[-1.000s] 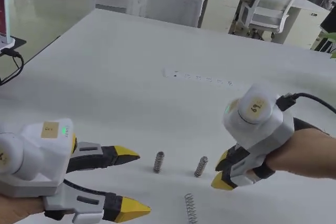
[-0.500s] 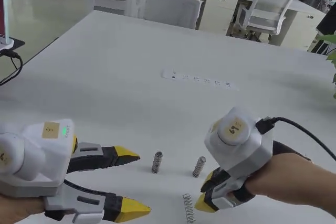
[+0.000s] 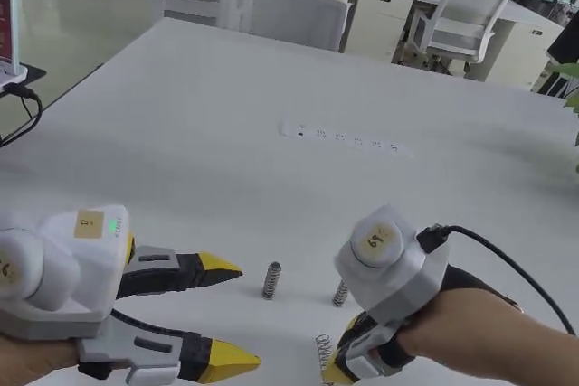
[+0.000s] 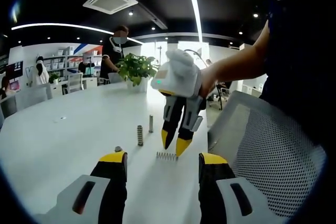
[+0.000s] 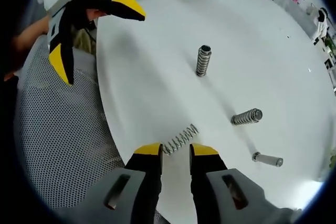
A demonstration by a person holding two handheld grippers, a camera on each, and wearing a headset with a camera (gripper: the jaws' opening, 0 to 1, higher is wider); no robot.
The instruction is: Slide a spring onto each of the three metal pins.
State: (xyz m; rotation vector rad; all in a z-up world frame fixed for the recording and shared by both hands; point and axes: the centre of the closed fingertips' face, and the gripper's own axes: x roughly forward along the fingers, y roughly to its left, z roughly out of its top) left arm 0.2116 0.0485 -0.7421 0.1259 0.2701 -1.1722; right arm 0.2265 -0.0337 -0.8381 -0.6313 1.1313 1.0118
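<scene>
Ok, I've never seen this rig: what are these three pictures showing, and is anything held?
No robot here: a person holds a hand-held gripper in each hand. The wide picture comes from a headset camera looking down at the white table; each round one comes from a camera on a gripper, its own yellow-tipped jaws at the bottom. On the table are a sprung pin, a second sprung pin and a bare pin. A loose spring lies with one end between the open jaws of the right hand-held gripper, not yet pinched. The left hand-held gripper is open, holding nothing.
</scene>
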